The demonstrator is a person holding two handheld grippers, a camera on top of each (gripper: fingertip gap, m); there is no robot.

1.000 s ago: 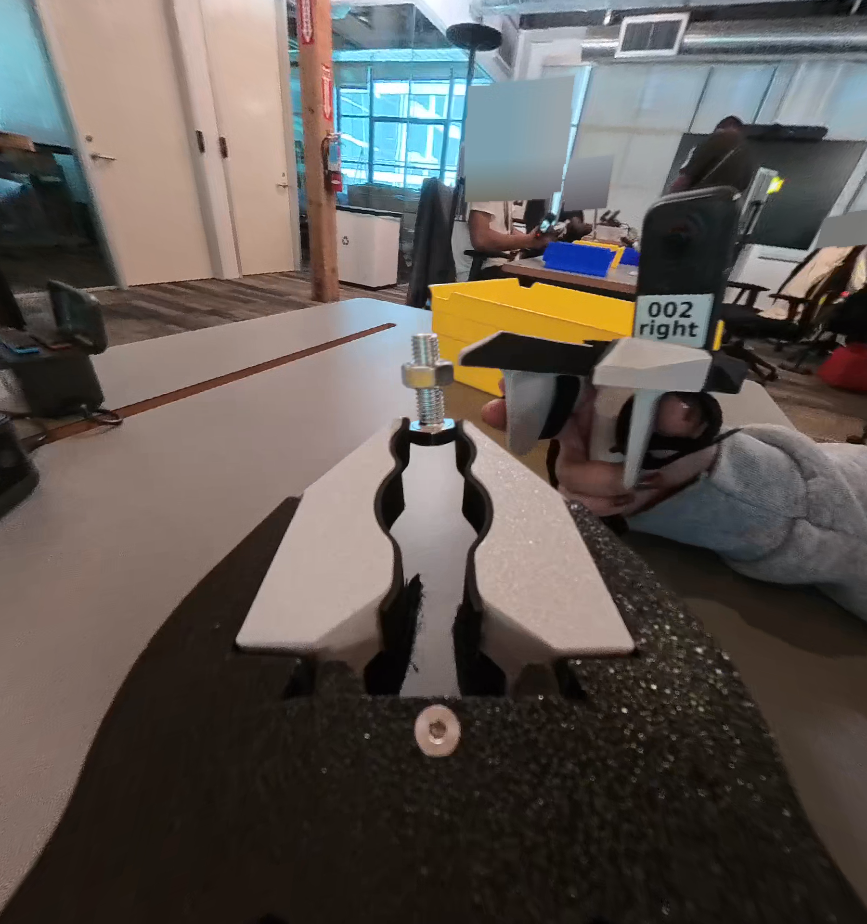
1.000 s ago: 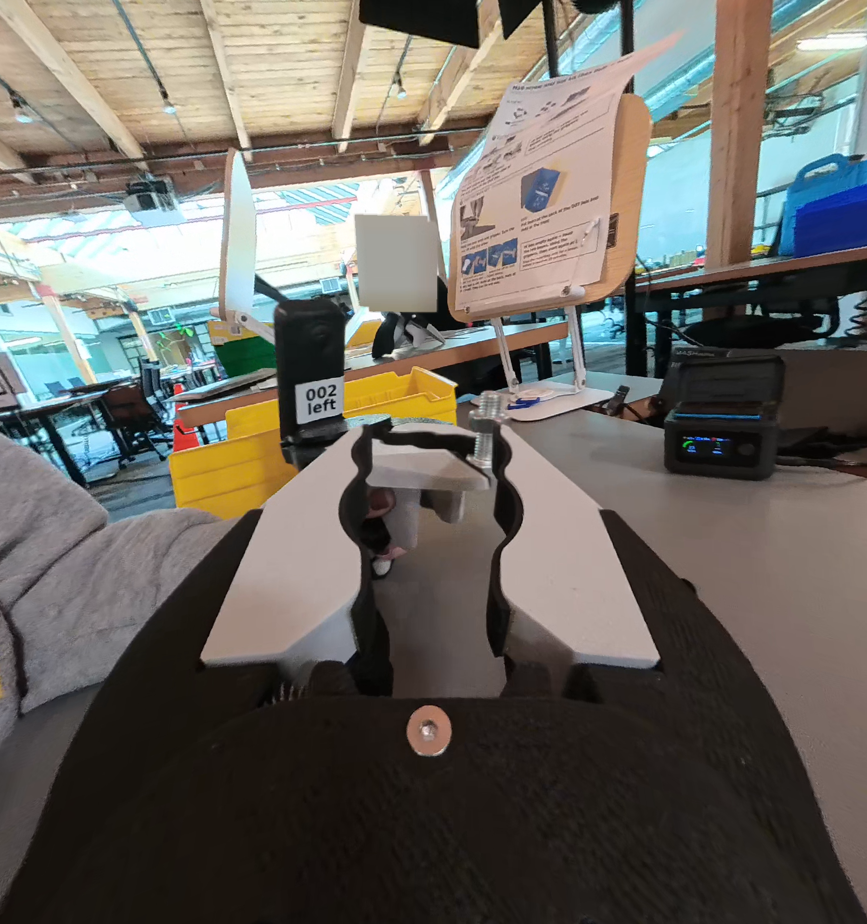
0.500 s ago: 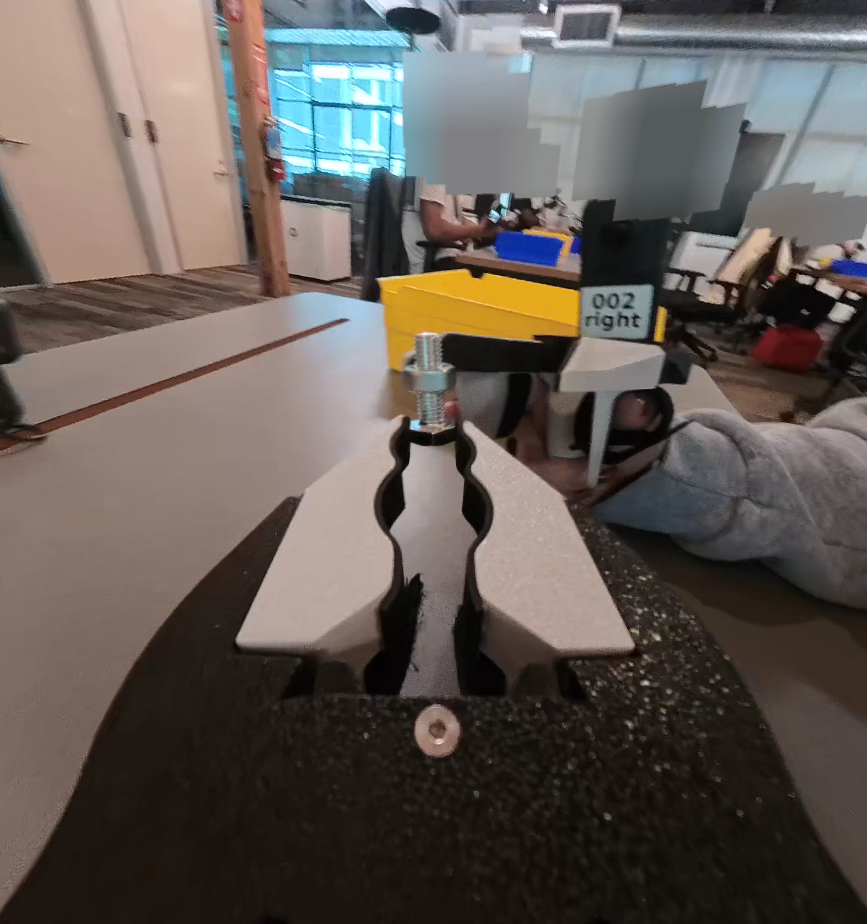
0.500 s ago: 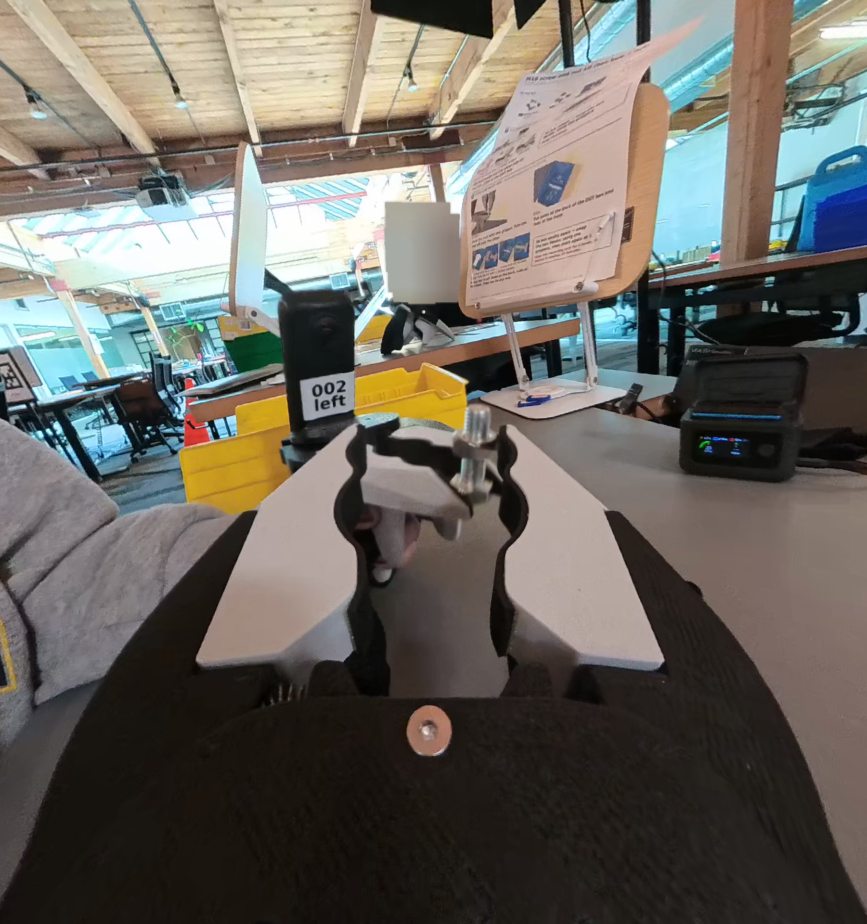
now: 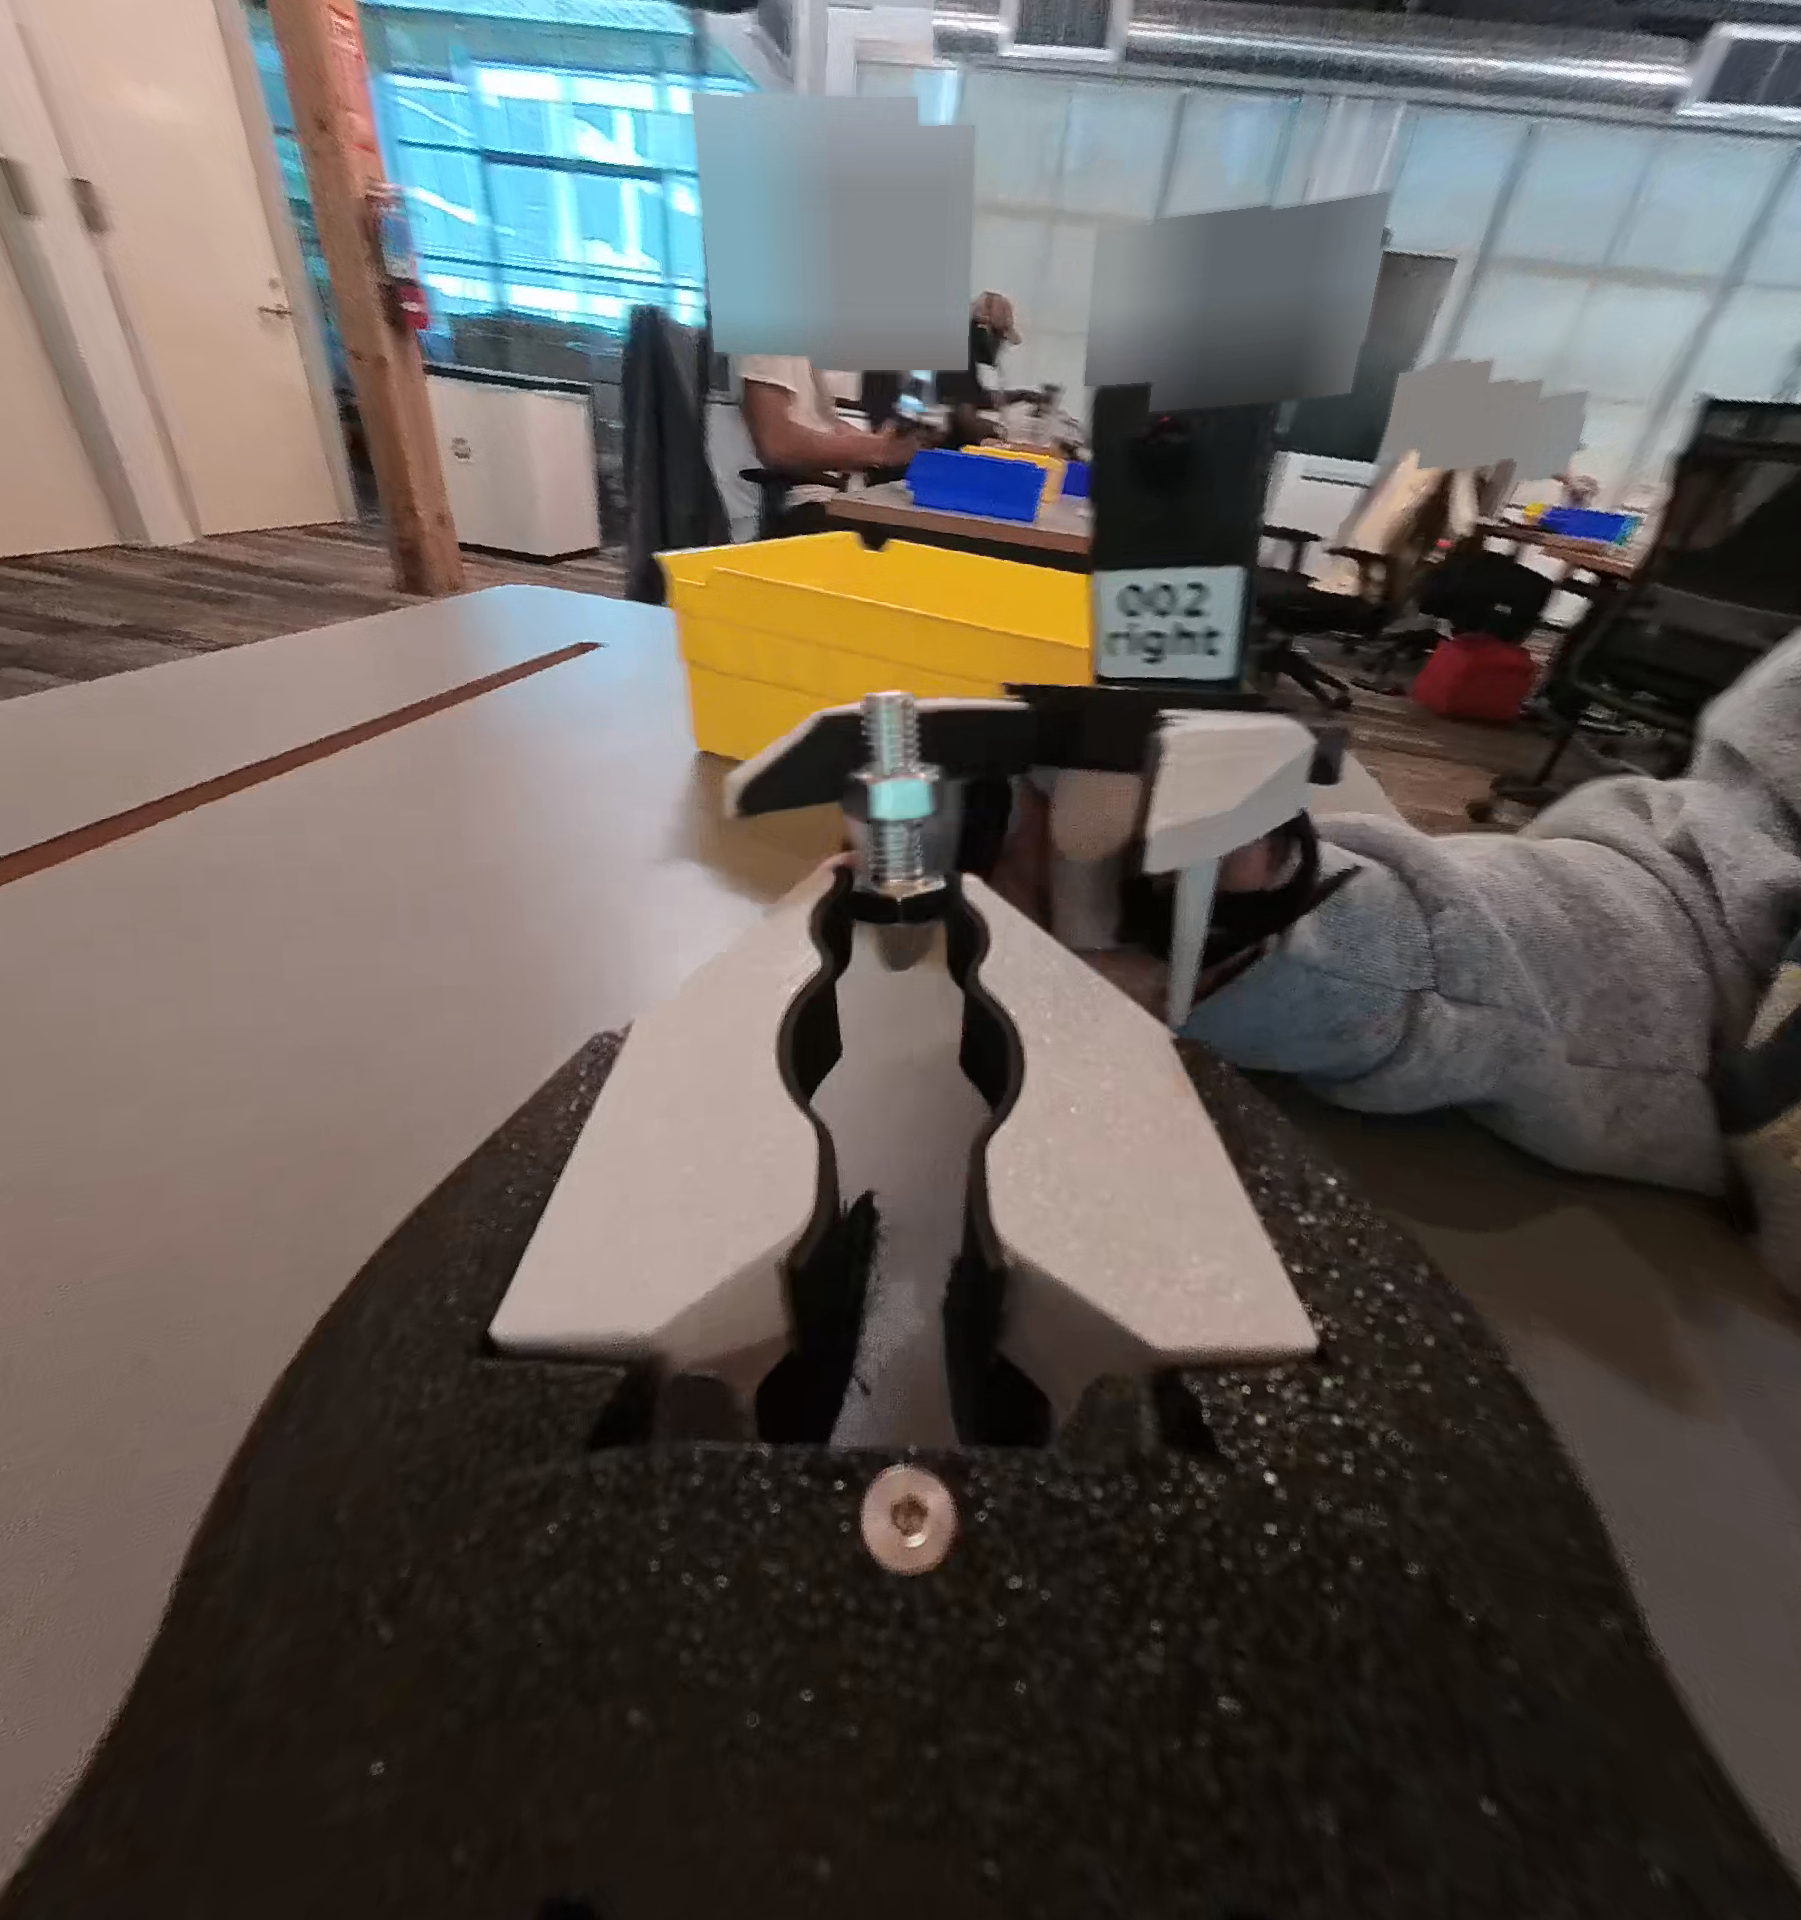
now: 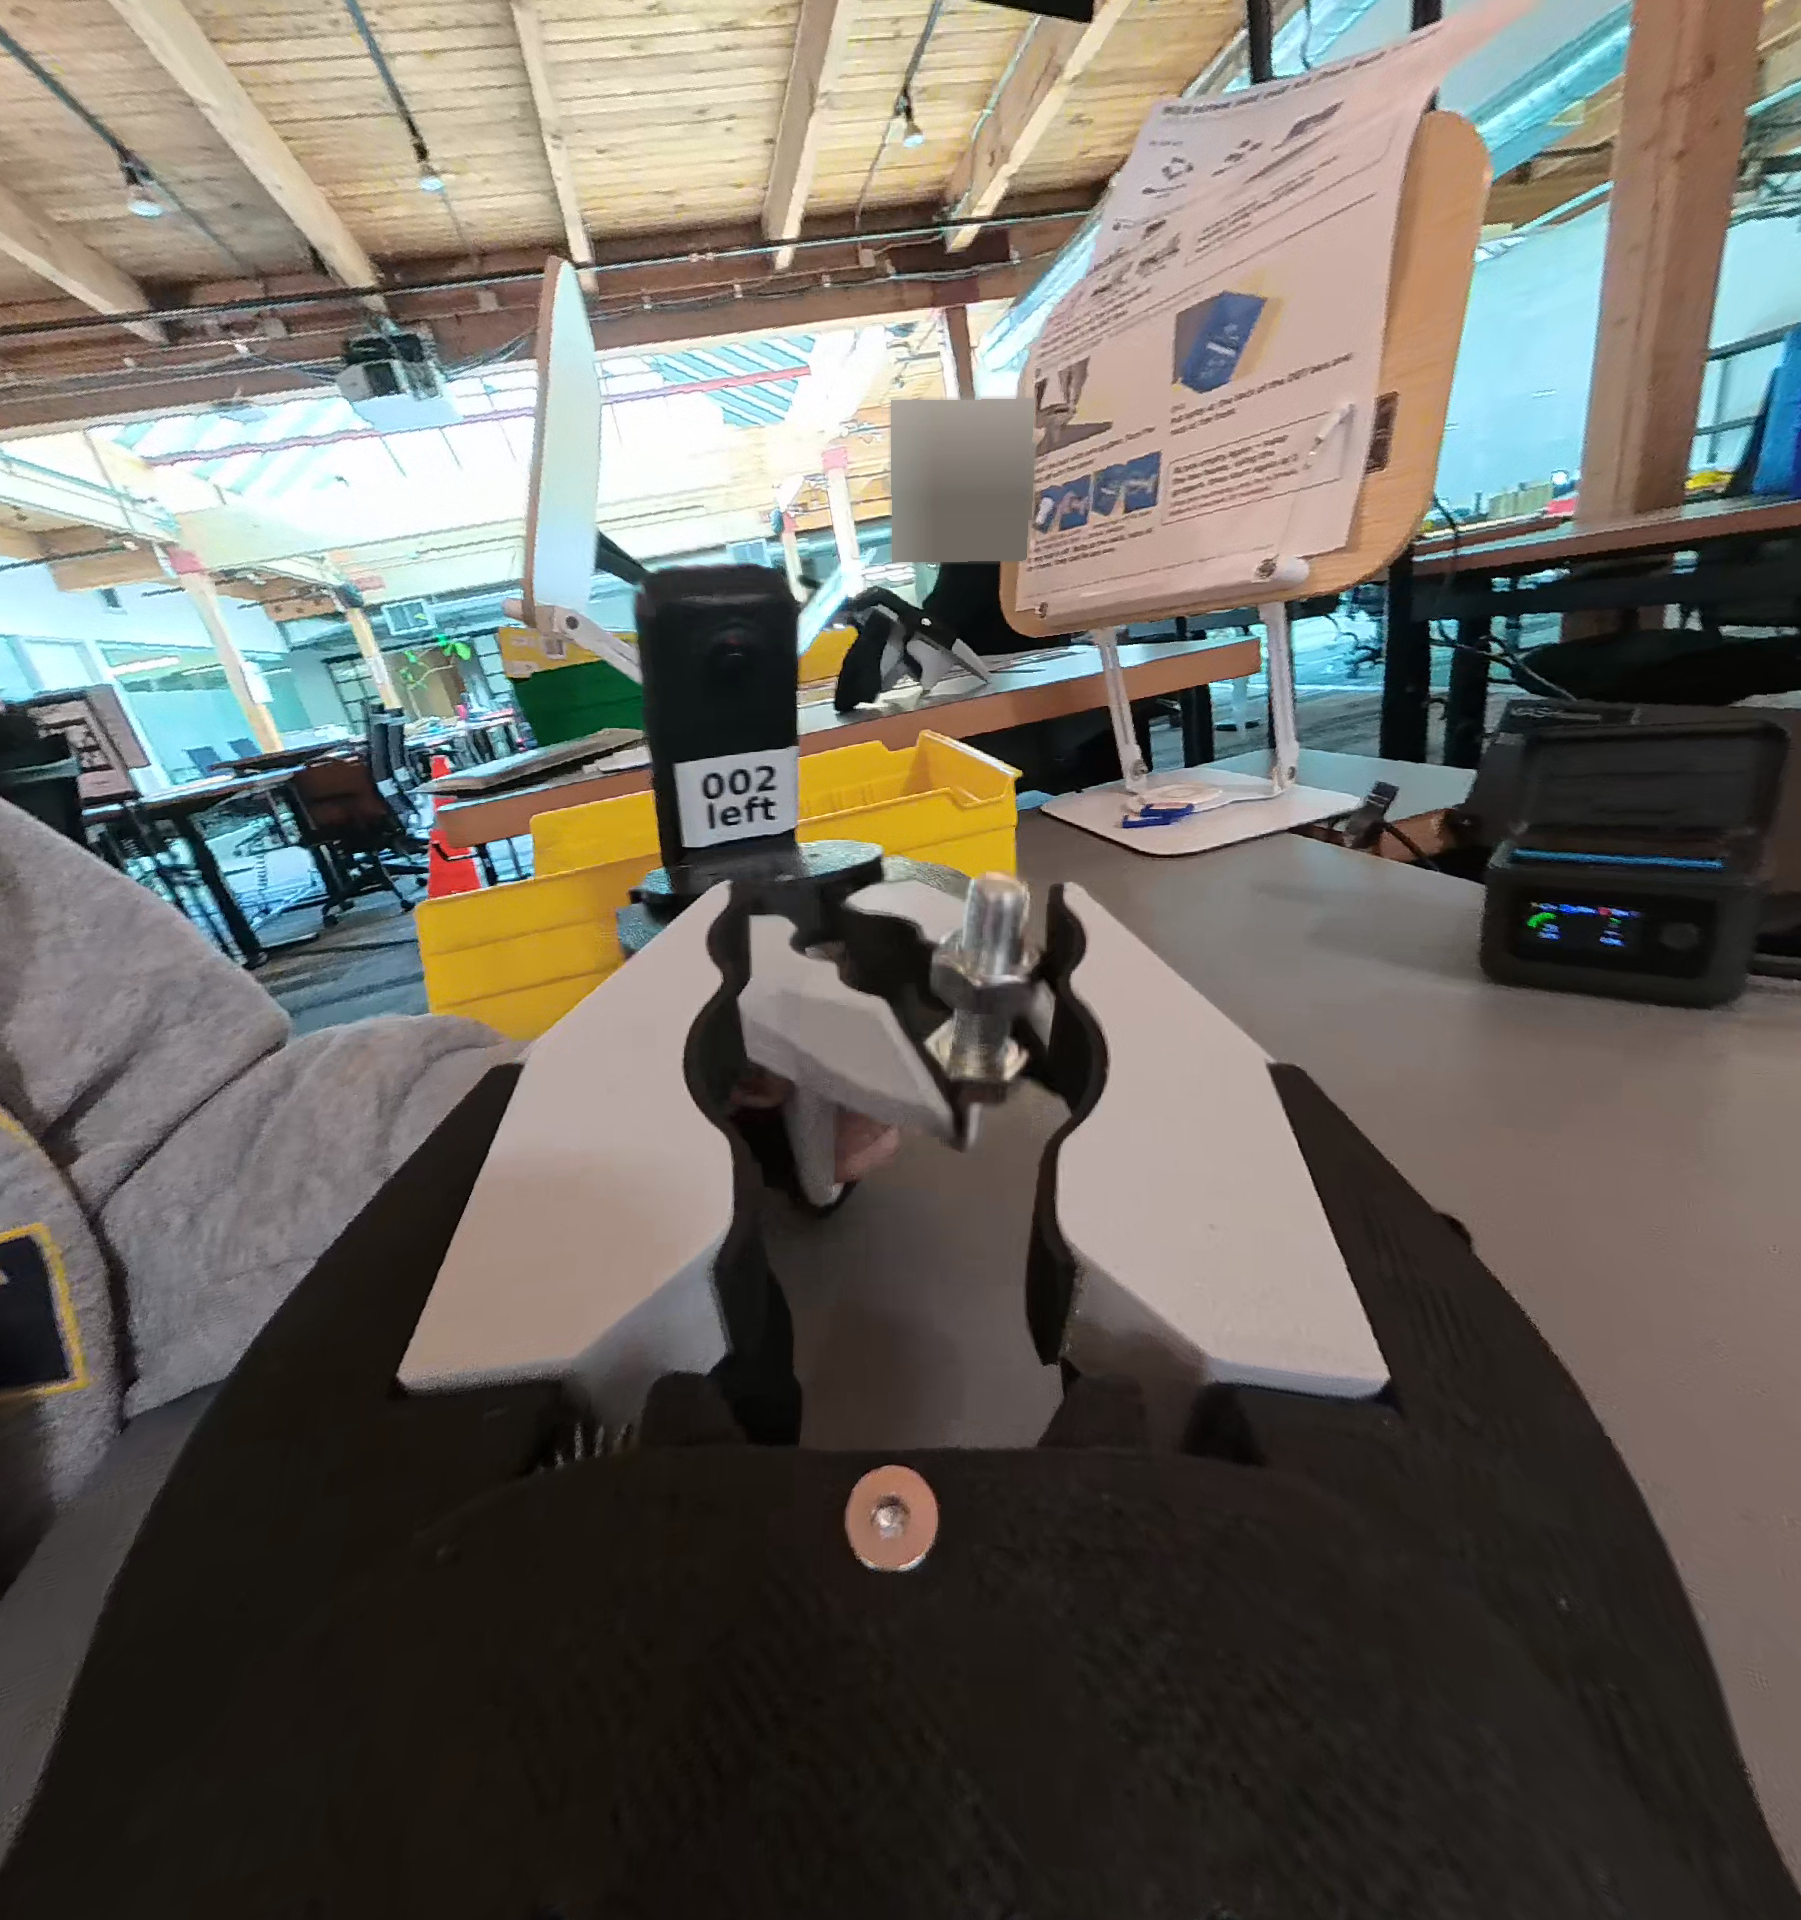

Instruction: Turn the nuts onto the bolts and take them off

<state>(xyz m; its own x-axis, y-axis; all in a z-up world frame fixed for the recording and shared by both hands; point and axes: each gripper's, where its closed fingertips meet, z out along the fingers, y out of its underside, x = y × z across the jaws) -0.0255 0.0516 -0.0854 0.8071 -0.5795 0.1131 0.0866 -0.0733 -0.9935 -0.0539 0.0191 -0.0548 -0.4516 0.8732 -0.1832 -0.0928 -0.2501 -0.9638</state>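
Left tongs [image 5: 894,902], grey-fingered on a black body, clamped at the tips on the hex head of a silver threaded steel bolt [image 5: 891,831] held upright above the grey desk [image 5: 252,1039]; silver hex nut [image 5: 888,802] partway down the shank, threads bare above and below; right tongs [image 6: 891,904] spread wide around the bolt and nut, not gripping, the nut close to the right finger; yellow plastic bin [image 5: 875,634] behind on the desk; grey sleeve [image 5: 1498,956] resting at the right.
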